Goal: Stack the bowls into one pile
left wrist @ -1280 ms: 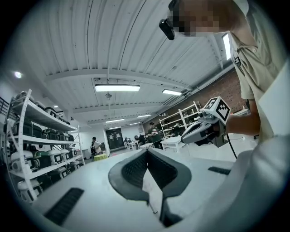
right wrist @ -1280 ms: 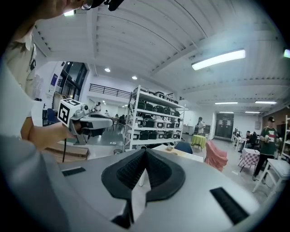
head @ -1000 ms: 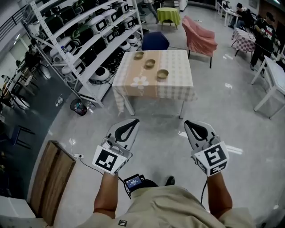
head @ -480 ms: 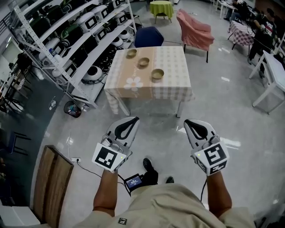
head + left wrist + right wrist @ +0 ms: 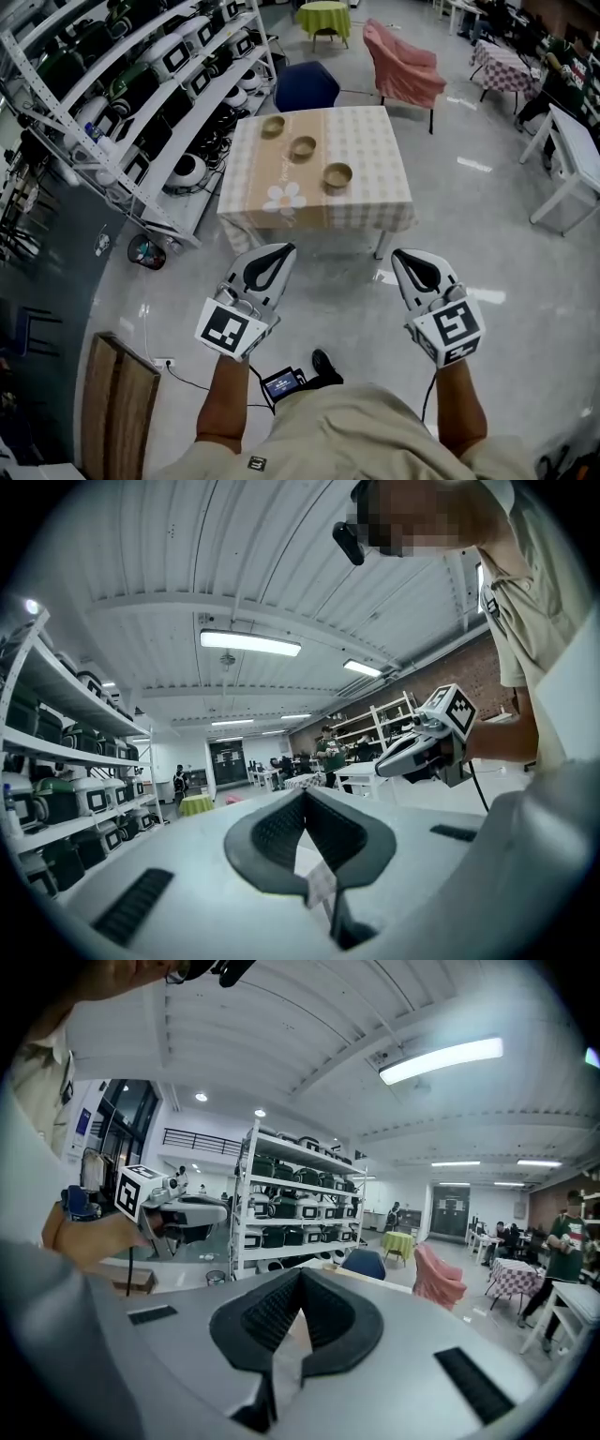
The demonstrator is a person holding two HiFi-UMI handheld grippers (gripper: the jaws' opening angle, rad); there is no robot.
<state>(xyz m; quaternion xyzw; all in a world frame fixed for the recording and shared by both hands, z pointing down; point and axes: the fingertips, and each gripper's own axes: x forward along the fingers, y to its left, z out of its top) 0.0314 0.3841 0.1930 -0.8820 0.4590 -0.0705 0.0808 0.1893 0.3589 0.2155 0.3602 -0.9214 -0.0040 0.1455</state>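
Three small round brown bowls (image 5: 303, 147) sit apart on a square checked-cloth table (image 5: 375, 150) beside white shelves (image 5: 122, 112). The left gripper (image 5: 278, 255) and right gripper (image 5: 405, 260) hang over grey floor (image 5: 337, 281), well short of the table. Left gripper view: jaws pressed together, empty; long ceiling lamps (image 5: 249, 642) show. Right gripper view: jaws together, empty too.

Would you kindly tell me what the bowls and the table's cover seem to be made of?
The three bowls: dull yellow-brown, possibly wood or brushed metal; too small to tell. The table's cover: cloth, pale checked with a flower print, hanging in folds over the edges.
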